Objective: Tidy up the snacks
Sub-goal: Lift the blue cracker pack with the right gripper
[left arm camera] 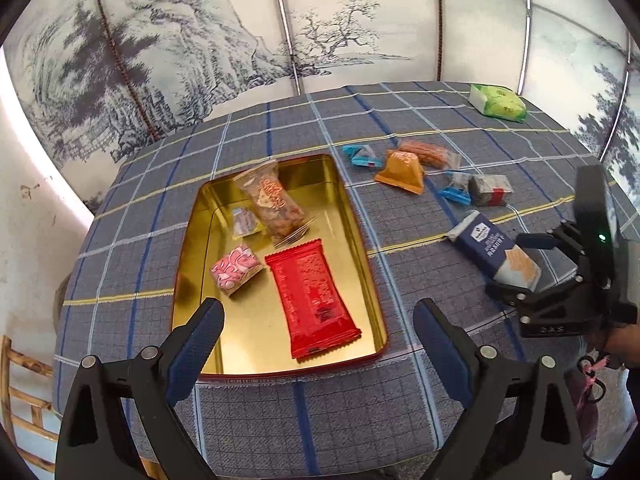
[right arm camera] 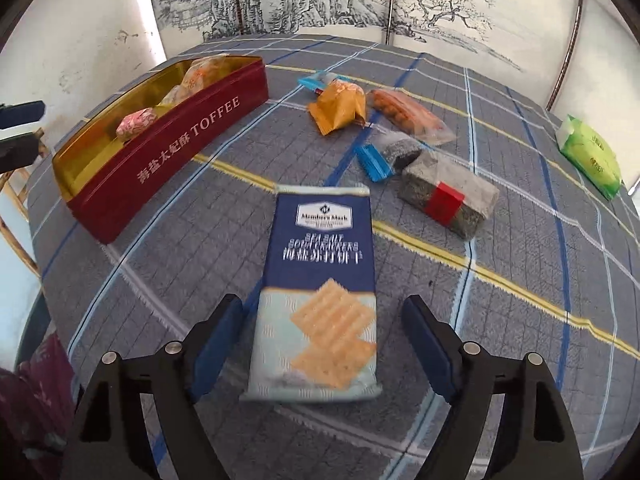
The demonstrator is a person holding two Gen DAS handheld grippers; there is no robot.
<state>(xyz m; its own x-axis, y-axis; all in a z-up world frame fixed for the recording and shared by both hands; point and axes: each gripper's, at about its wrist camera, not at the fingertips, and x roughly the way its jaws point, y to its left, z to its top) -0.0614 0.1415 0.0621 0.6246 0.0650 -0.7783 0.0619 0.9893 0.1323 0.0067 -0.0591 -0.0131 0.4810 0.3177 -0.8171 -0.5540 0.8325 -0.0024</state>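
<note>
The right gripper (right arm camera: 320,336) stands with its blue-padded jaws spread, a gap showing on both sides of the navy and pale-blue soda cracker packet (right arm camera: 320,280) that lies lengthwise between them; the pads do not press it. From the left wrist view that packet (left arm camera: 492,250) sits at the right gripper's (left arm camera: 516,268) tips, well right of the tin. The left gripper (left arm camera: 318,336) is also spread wide and empty, poised over the near end of the red rectangular toffee tin with a gold interior (left arm camera: 360,220). Inside the tin lie a long red foil wrapper (left arm camera: 312,300), a pink patterned sweet (left arm camera: 238,268), a clear bag of brown snacks (left arm camera: 272,204) and a small pale packet (left arm camera: 244,222). Beyond the crackers are an orange pouch (right arm camera: 340,110), a clear sleeve of orange biscuits (right arm camera: 408,114), blue-ended wrappers (right arm camera: 374,162) and a grey block with a red band (right arm camera: 448,198). A green tissue pack (right arm camera: 590,156) lies far right. Everything rests on a grey-blue checked tablecloth (right arm camera: 520,300) before a painted landscape screen (left arm camera: 200,40).
</note>
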